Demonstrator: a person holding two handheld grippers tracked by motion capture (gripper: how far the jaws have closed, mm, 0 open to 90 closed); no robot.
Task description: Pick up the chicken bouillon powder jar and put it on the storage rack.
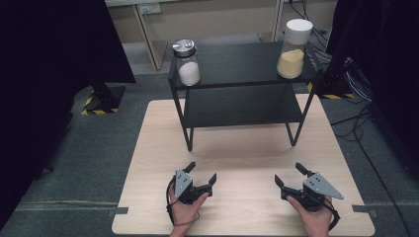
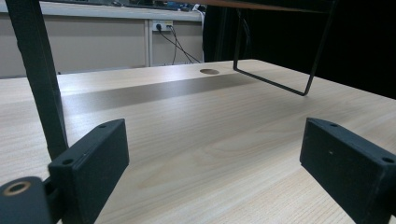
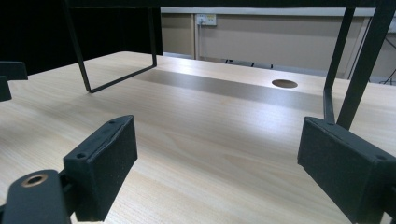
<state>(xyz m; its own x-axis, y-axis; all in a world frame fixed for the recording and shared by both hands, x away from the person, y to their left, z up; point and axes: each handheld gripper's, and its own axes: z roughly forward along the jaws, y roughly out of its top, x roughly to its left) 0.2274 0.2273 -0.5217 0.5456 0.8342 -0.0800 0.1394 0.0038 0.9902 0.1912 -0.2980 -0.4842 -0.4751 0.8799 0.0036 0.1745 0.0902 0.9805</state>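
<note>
A black two-tier metal shelf (image 1: pixel 242 64) stands on the far half of the wooden table (image 1: pixel 148 148). On its top tier, a glass jar with a metal lid (image 1: pixel 187 62) holds white powder at the left, and a taller white-capped jar (image 1: pixel 293 48) holds yellow powder at the right. My left gripper (image 1: pixel 201 174) rests near the front edge, open, nothing between its jaws (image 2: pixel 215 163). My right gripper (image 1: pixel 289 175) lies to the right of it, open and empty too (image 3: pixel 217 163). Both point toward the shelf.
The shelf's thin legs (image 2: pixel 42 84) (image 3: pixel 355 70) stand ahead of each gripper. A round cable hole (image 2: pixel 208 71) is in the tabletop under the shelf. Black stands with striped bases (image 1: pixel 101 98) flank the table on the grey floor.
</note>
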